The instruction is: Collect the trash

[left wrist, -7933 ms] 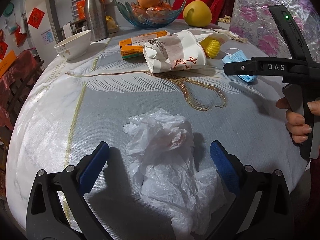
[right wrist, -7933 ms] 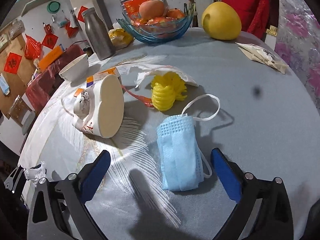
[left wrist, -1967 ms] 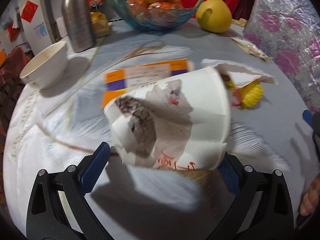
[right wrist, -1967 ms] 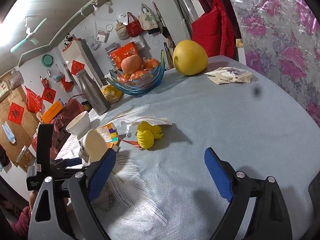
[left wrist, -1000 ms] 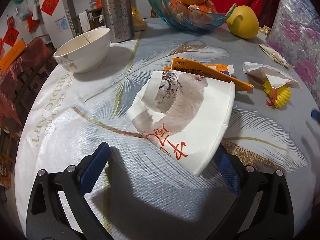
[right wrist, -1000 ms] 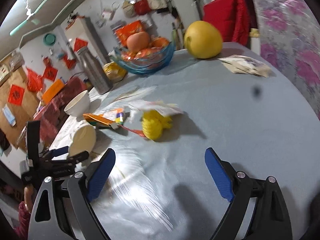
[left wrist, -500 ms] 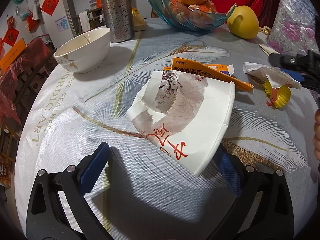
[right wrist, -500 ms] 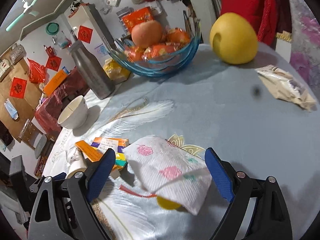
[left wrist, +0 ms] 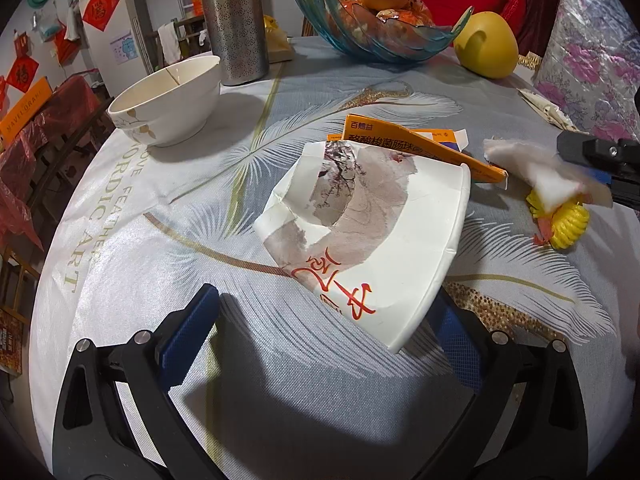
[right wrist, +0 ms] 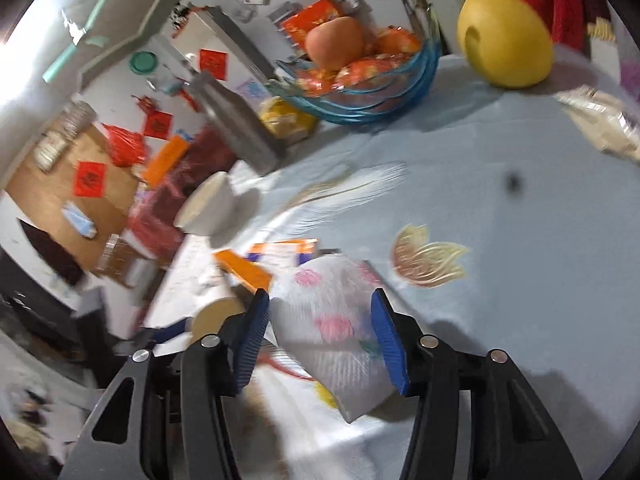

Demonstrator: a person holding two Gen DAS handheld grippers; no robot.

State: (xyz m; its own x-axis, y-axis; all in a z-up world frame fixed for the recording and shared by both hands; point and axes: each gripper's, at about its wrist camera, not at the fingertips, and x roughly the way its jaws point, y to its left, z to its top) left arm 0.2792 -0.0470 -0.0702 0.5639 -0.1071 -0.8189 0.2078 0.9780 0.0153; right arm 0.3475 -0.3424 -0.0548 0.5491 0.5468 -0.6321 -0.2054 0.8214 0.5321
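A crushed white paper cup (left wrist: 360, 240) with red characters lies on its side on the round table, between the wide-open fingers of my left gripper (left wrist: 320, 344). My right gripper (right wrist: 322, 340) has its jaws partly closed around a white paper napkin (right wrist: 336, 332) with pink flowers, touching or nearly touching it. The napkin (left wrist: 544, 172) drapes over a yellow ridged piece (left wrist: 566, 224). A flattened orange box (left wrist: 420, 144) lies behind the cup. The right gripper's body (left wrist: 600, 156) shows at the right edge of the left wrist view.
A white bowl (left wrist: 168, 100), a steel bottle (left wrist: 234, 20), a blue glass fruit bowl (left wrist: 380, 28) and a yellow pomelo (left wrist: 486, 44) stand at the back. A flat packet (right wrist: 600, 120) lies at the right rim. The table edge (left wrist: 52, 248) curves close at left.
My right gripper has moved down over the flowered napkin and its jaws have narrowed around it. My left gripper and the cup have stayed in place.
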